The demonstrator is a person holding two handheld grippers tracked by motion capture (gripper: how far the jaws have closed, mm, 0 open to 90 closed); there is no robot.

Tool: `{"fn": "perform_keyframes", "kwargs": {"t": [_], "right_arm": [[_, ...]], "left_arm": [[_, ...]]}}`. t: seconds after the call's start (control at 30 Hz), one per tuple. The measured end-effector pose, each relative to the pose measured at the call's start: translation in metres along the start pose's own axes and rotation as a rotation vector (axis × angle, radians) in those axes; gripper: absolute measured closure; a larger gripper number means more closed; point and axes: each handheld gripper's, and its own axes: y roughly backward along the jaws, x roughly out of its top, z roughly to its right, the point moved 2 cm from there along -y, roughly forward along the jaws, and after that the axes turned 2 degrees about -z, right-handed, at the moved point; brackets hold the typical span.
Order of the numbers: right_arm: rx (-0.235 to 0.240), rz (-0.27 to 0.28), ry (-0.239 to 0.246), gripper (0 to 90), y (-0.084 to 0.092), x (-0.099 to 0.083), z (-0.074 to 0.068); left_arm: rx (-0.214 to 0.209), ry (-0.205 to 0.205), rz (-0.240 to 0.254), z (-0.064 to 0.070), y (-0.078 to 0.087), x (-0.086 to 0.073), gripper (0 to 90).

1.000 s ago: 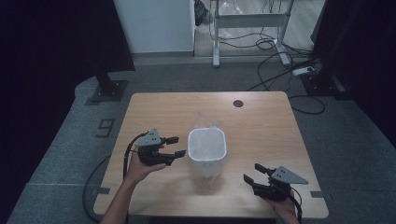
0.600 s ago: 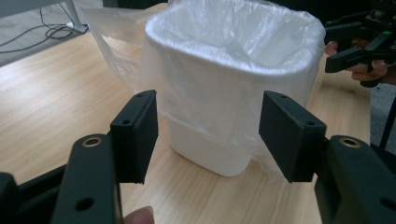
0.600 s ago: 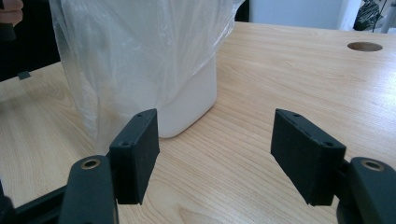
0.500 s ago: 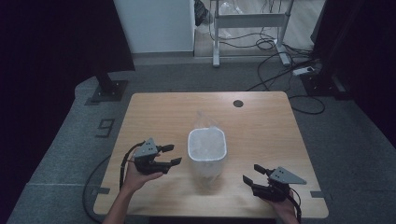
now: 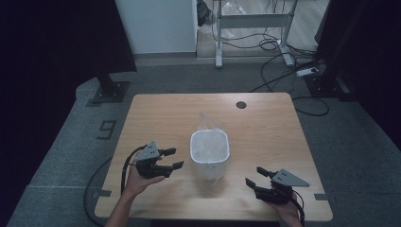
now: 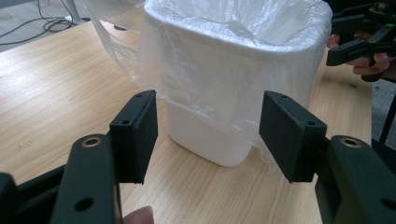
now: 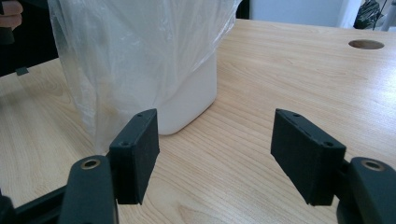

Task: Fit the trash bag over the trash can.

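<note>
A small white bin [image 5: 209, 151] lined with a clear plastic bag [image 6: 224, 70] stands upright in the middle of the wooden table [image 5: 265, 127]. The bag drapes over the rim and down the sides, also seen as the bag [image 7: 135, 60] in the right gripper view. My left gripper [image 5: 172, 158] hovers just left of the bin, pointing at it, jaws open and empty. Near the front right of the table my right gripper [image 5: 254, 181] rests low, open, aimed toward the bin with nothing between its jaws. In the left gripper view the right gripper [image 6: 359, 35] shows beyond the bin.
A round cable hole [image 5: 241, 104] sits near the table's far edge. Dark stands, cables [image 5: 279, 47] and a metal frame stand on the floor behind the table. Bare wood lies around the bin on all sides.
My left gripper has sunk a little and drifted toward the front left of the bin. The right gripper and the bin have kept still.
</note>
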Motion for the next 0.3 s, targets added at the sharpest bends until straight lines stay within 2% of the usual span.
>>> {"fn": "perform_keyframes", "kwargs": {"t": [0.3], "right_arm": [[-0.002, -0.003, 0.000, 31.9, -0.0010, -0.0007, -0.0003]], "left_arm": [[0.004, 0.005, -0.003, -0.0012, -0.0008, -0.0033, 37.2]]}}
